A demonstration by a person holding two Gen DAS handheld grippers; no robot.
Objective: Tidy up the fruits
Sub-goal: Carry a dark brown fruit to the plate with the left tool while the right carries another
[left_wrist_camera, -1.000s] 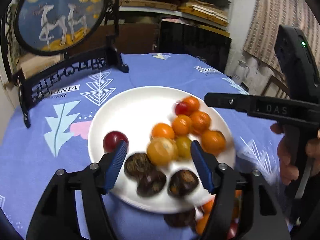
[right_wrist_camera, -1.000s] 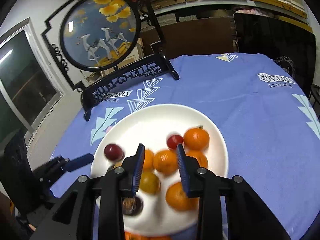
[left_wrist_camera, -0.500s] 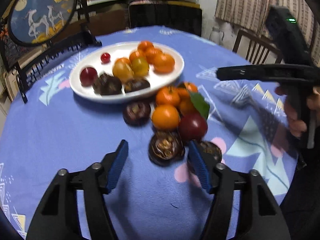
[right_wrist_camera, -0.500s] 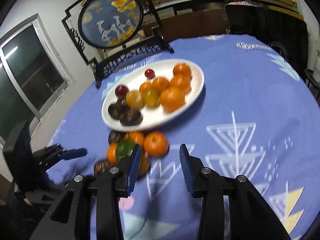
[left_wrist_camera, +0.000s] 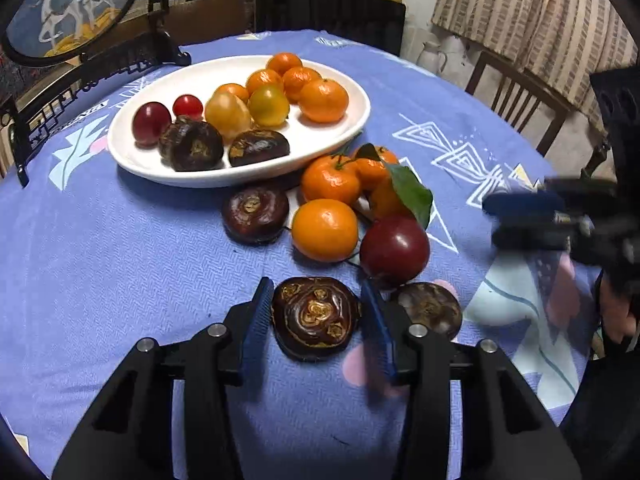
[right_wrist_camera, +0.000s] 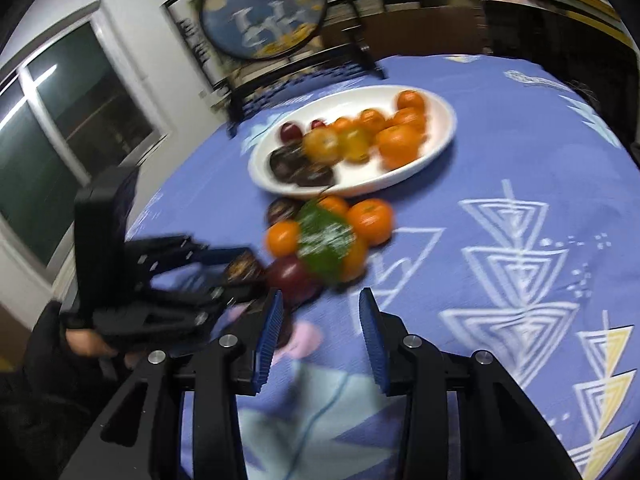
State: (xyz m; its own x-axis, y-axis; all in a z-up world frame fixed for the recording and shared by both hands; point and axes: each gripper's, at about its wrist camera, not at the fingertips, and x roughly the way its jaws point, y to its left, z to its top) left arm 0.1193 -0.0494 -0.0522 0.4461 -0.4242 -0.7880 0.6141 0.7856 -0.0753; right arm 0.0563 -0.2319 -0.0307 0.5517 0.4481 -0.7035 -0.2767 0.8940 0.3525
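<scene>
Left gripper (left_wrist_camera: 316,312): matte black plastic frame, two angular arms with cut-out windows; ribbed blue pads (left_wrist_camera: 256,320) line the inner faces of the fingers; round silver screws (left_wrist_camera: 218,330) sit at the finger joints, two per side; seen from the right wrist camera, it carries a boxy black housing on top. Right gripper (right_wrist_camera: 320,320): same black frame, same blue ribbed pads (right_wrist_camera: 270,332), same silver screws (right_wrist_camera: 228,341); a hand (right_wrist_camera: 86,342) grips the left handle below a dark sleeve (right_wrist_camera: 36,364).
</scene>
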